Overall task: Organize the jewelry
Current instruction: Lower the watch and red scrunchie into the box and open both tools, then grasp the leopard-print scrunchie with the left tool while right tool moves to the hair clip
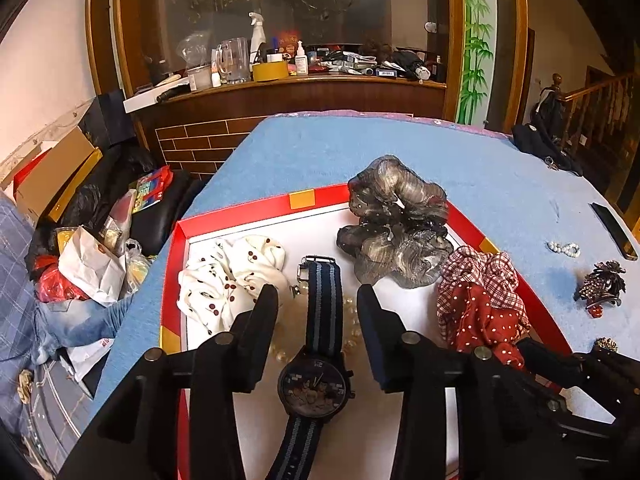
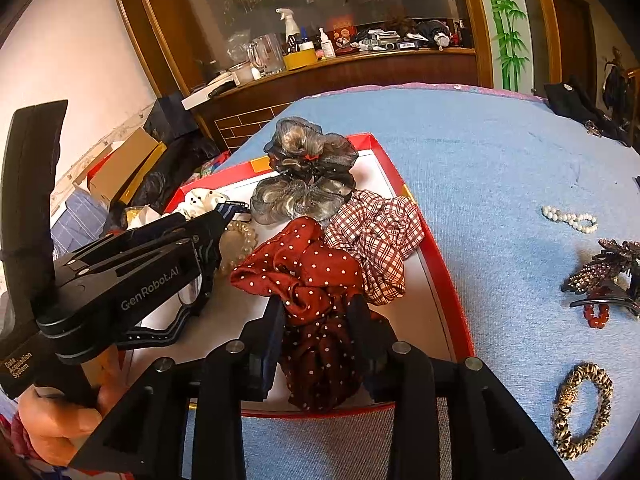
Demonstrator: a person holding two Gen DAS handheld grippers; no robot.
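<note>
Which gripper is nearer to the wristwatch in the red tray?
Left. The left gripper is open with its fingers on either side of the wristwatch. The right gripper is off to the side, at the red polka-dot scrunchie.

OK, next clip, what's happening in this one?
A person is sorting accessories into a red-rimmed tray on a blue cloth. The left tool is open, its fingers either side of a striped-strap watch lying in the tray over a pearl strand. The right tool straddles a red polka-dot scrunchie at the tray's near edge; I can't tell if it grips. A pearl bracelet, hair claw and leopard-print bracelet lie outside.
</note>
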